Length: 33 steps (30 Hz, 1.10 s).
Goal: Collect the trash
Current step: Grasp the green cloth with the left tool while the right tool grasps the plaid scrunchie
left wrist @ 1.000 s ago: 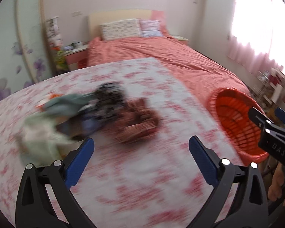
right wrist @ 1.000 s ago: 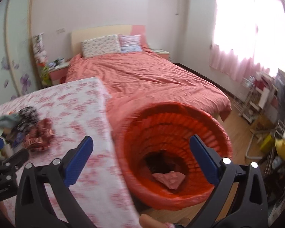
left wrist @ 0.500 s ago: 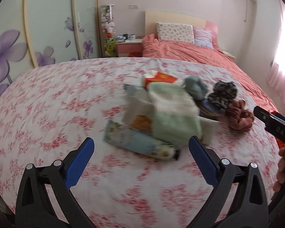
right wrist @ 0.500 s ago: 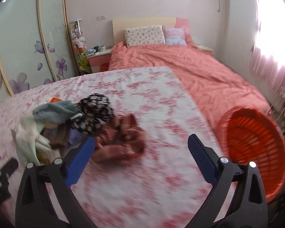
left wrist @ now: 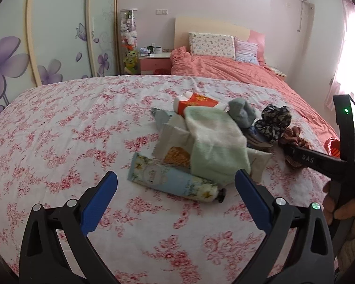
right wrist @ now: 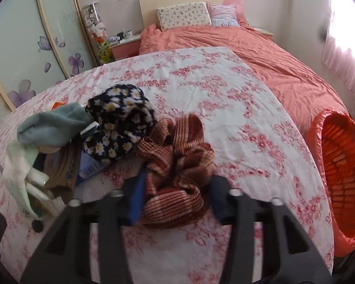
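Note:
A pile of small items lies on the floral tablecloth (left wrist: 59, 123). It holds a flowery hand-cream tube (left wrist: 168, 177), a pale green towel (left wrist: 215, 139), an orange-red packet (left wrist: 196, 101), a grey-green cloth (left wrist: 242, 112) and a daisy-print scrunchie (right wrist: 120, 118). My left gripper (left wrist: 175, 177) stands open just in front of the tube, touching nothing. My right gripper (right wrist: 177, 197) is closing, its blue pads (right wrist: 136, 196) against both sides of the red striped scrunchie (right wrist: 177, 156).
An orange plastic basket (right wrist: 338, 165) stands past the table's right edge. Behind the table is a bed with a coral cover (right wrist: 260, 47) and pillows. A person's hand (left wrist: 340, 210) holds the right gripper's handle at the right of the left wrist view.
Both views have swung left from the orange basket to the pile. The right gripper has dropped over the red striped scrunchie and its jaws have narrowed from wide open. The left jaws stay open.

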Each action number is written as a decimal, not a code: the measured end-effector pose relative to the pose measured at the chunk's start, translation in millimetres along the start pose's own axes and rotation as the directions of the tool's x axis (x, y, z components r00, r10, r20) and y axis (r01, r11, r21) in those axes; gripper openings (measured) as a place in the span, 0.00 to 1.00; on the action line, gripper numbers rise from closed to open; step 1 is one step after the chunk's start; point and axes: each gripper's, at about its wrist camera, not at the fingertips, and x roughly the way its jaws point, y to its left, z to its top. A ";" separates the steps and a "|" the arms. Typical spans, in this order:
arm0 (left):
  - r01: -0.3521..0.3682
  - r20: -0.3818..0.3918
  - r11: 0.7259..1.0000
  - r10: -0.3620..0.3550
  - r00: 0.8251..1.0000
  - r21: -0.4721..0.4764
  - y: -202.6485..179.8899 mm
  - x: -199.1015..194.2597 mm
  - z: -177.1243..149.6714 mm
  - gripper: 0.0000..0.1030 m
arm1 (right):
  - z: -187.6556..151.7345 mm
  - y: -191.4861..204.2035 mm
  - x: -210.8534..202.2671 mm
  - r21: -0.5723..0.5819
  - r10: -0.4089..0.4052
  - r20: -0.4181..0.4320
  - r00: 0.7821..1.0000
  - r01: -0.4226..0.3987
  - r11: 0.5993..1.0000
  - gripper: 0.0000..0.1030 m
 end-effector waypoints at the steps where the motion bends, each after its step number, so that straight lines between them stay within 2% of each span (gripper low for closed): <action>1: 0.011 -0.001 1.000 -0.011 1.000 -0.001 -3.3 0.7 1.3 0.96 | -2.0 -3.2 -2.3 0.005 -0.001 0.001 1.000 0.001 1.000 0.33; 3: 0.024 0.001 1.000 -0.024 1.000 -0.003 -9.6 1.4 2.7 0.96 | -6.5 -10.8 -9.1 0.012 -0.037 0.005 0.999 0.037 0.999 0.32; 5: 0.034 0.007 0.999 -0.033 0.999 -0.005 -15.8 2.9 5.2 0.94 | -12.3 -18.4 -17.8 0.004 -0.110 0.025 0.994 0.110 0.994 0.32; 7: 0.033 0.009 0.999 -0.033 0.999 -0.003 -22.9 6.6 7.3 0.89 | -18.1 -26.0 -22.7 0.004 -0.150 0.034 0.988 0.150 0.989 0.32; 11: 0.018 -0.037 1.000 -0.017 0.999 0.024 -34.6 22.7 10.4 0.75 | -21.7 -38.3 -21.7 0.037 -0.116 0.015 0.993 0.115 0.993 0.33; 17: -0.005 -0.073 1.000 0.007 0.997 0.029 -39.6 37.2 10.8 0.68 | -20.4 -38.3 -18.4 0.034 -0.112 0.003 0.994 0.112 0.993 0.35; 18: -0.003 -0.078 1.000 0.005 0.997 0.029 -40.0 38.9 11.5 0.67 | -20.4 -38.7 -18.5 0.035 -0.110 0.002 0.994 0.110 0.993 0.36; 20: 0.004 -0.081 1.000 -0.002 0.997 0.024 -40.6 40.5 11.6 0.59 | -20.1 -37.9 -17.1 0.035 -0.109 0.001 0.994 0.109 0.993 0.37; 27: 0.039 -0.075 0.999 -0.039 0.996 0.000 -36.2 42.5 10.3 0.50 | -20.4 -34.5 -15.9 0.019 -0.104 -0.003 0.995 0.104 0.994 0.43; 33: 0.096 -0.072 0.995 -0.098 0.993 -0.026 -31.5 40.7 10.6 0.26 | -20.1 -36.6 -16.2 0.027 -0.092 -0.002 0.996 0.092 0.995 0.42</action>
